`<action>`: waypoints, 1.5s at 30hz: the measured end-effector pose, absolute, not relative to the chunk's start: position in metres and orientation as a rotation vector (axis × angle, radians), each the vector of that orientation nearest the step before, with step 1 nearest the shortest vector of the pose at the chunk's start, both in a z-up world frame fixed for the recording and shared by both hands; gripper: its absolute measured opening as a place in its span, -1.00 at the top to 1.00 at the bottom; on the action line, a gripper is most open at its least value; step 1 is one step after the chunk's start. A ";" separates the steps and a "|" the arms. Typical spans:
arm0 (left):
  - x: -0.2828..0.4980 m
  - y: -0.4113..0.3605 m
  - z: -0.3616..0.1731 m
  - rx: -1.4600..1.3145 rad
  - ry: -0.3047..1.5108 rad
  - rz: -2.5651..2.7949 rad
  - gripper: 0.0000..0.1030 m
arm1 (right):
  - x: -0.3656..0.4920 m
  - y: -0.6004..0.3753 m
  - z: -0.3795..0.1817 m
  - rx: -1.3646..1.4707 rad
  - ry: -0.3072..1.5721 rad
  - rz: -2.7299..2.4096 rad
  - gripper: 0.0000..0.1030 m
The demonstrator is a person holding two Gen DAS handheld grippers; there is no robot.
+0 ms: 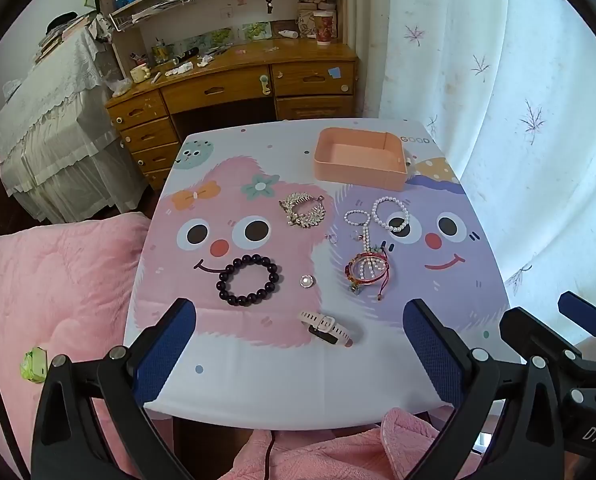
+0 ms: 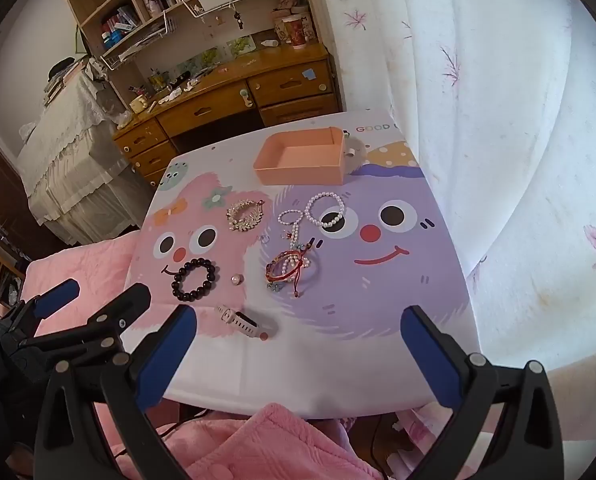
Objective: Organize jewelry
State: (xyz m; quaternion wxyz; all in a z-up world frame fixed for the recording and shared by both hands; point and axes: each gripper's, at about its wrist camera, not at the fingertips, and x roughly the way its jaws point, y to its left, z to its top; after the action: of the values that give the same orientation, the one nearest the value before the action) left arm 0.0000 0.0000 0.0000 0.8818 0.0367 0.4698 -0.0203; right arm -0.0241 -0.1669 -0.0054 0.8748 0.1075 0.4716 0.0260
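Jewelry lies on a small table with a cartoon cloth (image 1: 258, 380): a dark bead bracelet (image 1: 248, 280), a gold leaf bracelet (image 1: 303, 210), pearl bracelets (image 1: 391, 214), a red cord bracelet tangle (image 1: 367, 270), a small round ring (image 1: 307, 281) and a white watch band (image 1: 325, 328). An empty peach box (image 1: 359, 160) stands at the far side. My left gripper (image 1: 299, 344) is open and empty, above the near table edge. My right gripper (image 2: 298, 354) is open and empty beside it. The same items show in the right wrist view, with the box (image 2: 301, 156) at the back.
A pink blanket (image 1: 58, 300) lies left of and below the table. A white curtain (image 1: 517, 120) hangs close on the right. A wooden desk (image 1: 238, 88) with shelves stands behind the table. A cloth-covered piece of furniture (image 1: 50, 120) stands at far left.
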 end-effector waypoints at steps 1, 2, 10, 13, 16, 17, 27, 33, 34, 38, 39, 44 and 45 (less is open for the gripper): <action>0.000 0.000 0.000 0.077 0.978 -0.042 -0.99 | -0.024 -0.167 -0.006 0.222 0.984 0.053 -0.99; 0.000 0.000 0.000 0.077 0.977 -0.041 -0.99 | -0.024 -0.166 -0.006 0.223 0.984 0.053 -0.99; 0.001 0.000 0.001 0.074 0.973 -0.035 -0.99 | -0.026 -0.165 -0.006 0.223 0.981 0.057 -0.99; 0.000 0.000 0.000 0.075 0.968 -0.040 -0.99 | -0.026 -0.164 -0.007 0.226 0.982 0.056 -0.99; -0.001 0.002 0.003 0.077 0.966 -0.038 -0.99 | -0.026 -0.163 -0.007 0.225 0.983 0.056 -0.99; -0.001 0.002 0.003 0.076 0.966 -0.038 -0.99 | -0.026 -0.163 -0.006 0.226 0.983 0.056 -0.99; -0.002 0.002 0.003 0.075 0.965 -0.040 -0.99 | -0.027 -0.161 -0.007 0.227 0.984 0.057 -0.99; 0.000 0.001 0.001 0.078 0.967 -0.037 -0.99 | -0.027 -0.162 -0.009 0.227 0.985 0.056 -0.99; 0.000 0.001 0.001 0.076 0.969 -0.037 -0.99 | -0.028 -0.162 -0.009 0.227 0.985 0.058 -0.99; -0.007 0.008 -0.001 0.073 0.969 -0.036 -0.99 | -0.029 -0.161 -0.005 0.224 0.991 0.058 -0.99; -0.008 0.009 -0.002 0.073 0.971 -0.036 -0.99 | -0.031 -0.159 -0.005 0.224 0.992 0.057 -0.99; -0.010 0.008 -0.003 0.070 0.977 -0.038 -0.99 | -0.031 -0.159 -0.009 0.221 0.993 0.055 -0.99; -0.009 0.008 -0.002 0.069 0.979 -0.039 -0.99 | -0.030 -0.160 -0.009 0.222 0.992 0.056 -0.99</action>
State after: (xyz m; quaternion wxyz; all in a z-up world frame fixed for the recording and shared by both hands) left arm -0.0093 0.0081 -0.0024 0.8819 0.0332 0.4700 -0.0186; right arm -0.0304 -0.1596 -0.0088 0.8732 0.1061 0.4750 0.0267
